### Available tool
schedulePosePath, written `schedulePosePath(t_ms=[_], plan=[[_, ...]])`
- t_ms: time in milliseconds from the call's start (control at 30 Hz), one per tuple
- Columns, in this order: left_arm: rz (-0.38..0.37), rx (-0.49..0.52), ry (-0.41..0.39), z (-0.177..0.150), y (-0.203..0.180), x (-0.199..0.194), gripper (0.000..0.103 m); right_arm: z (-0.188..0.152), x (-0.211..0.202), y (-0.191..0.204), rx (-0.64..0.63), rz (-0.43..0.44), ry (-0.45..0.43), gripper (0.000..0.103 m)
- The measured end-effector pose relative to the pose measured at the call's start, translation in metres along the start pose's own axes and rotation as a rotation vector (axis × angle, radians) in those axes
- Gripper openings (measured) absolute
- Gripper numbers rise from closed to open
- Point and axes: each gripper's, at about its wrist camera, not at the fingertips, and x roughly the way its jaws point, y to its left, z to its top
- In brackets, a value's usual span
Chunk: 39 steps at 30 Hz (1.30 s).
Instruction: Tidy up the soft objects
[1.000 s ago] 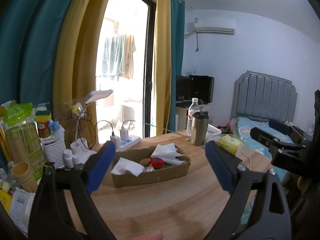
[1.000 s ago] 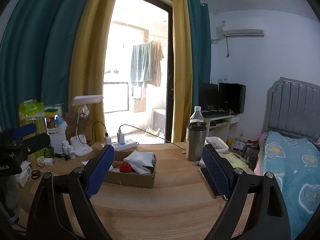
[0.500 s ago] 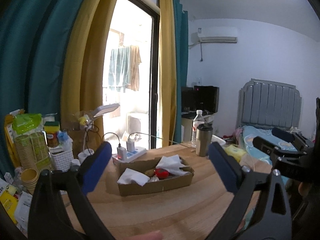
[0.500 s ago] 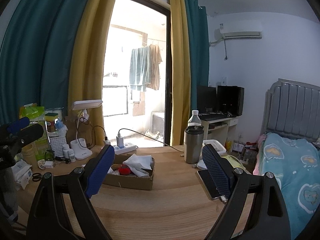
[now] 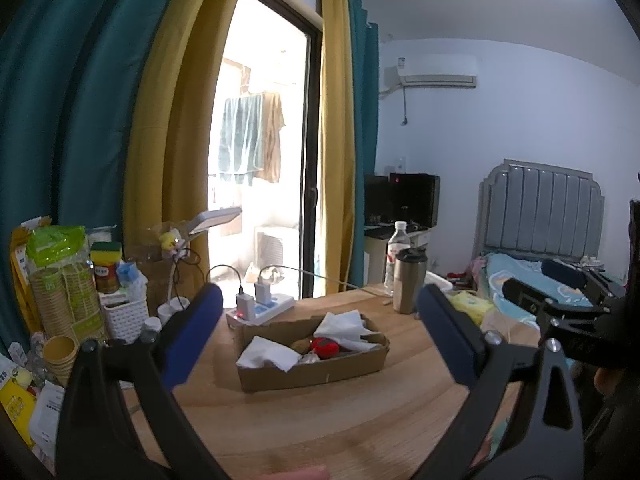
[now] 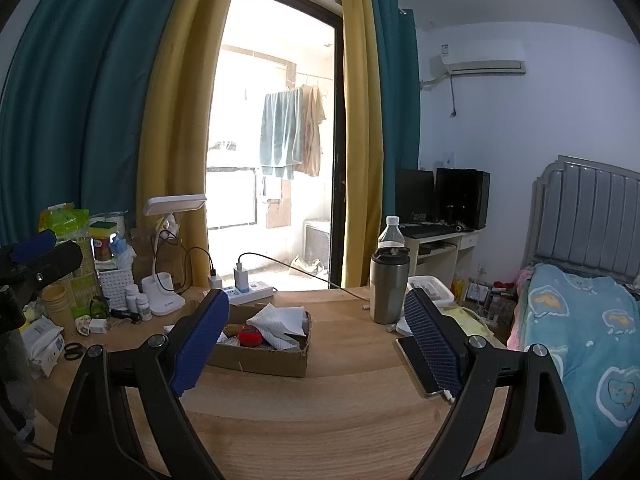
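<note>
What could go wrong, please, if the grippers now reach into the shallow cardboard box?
The light, shallow cardboard box may slide across the wooden table when nudged. The tall steel tumbler stands near the right gripper and could tip. The crumpled white tissues may snag and drag out the red soft toy.

I am in a home bedroom. A bed (image 6: pixel 576 320) with a padded grey headboard (image 6: pixel 592 216) and blue blanket stands to my right, beyond my wooden table (image 6: pixel 320 408). Teal and yellow curtains (image 6: pixel 120 120) frame a balcony door with hanging laundry (image 6: pixel 288 132), and an air conditioner (image 6: pixel 480 58) sits high on the wall.
</note>
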Motion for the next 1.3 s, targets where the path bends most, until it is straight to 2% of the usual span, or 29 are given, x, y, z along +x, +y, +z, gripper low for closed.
schedulePosePath(t_ms=[1300], plan=[[0.010, -0.013, 0.003, -0.0029, -0.0014, -0.0002, 0.099, -0.0037, 0.0011, -0.0010, 0.006, -0.003, 0.006, 0.091]])
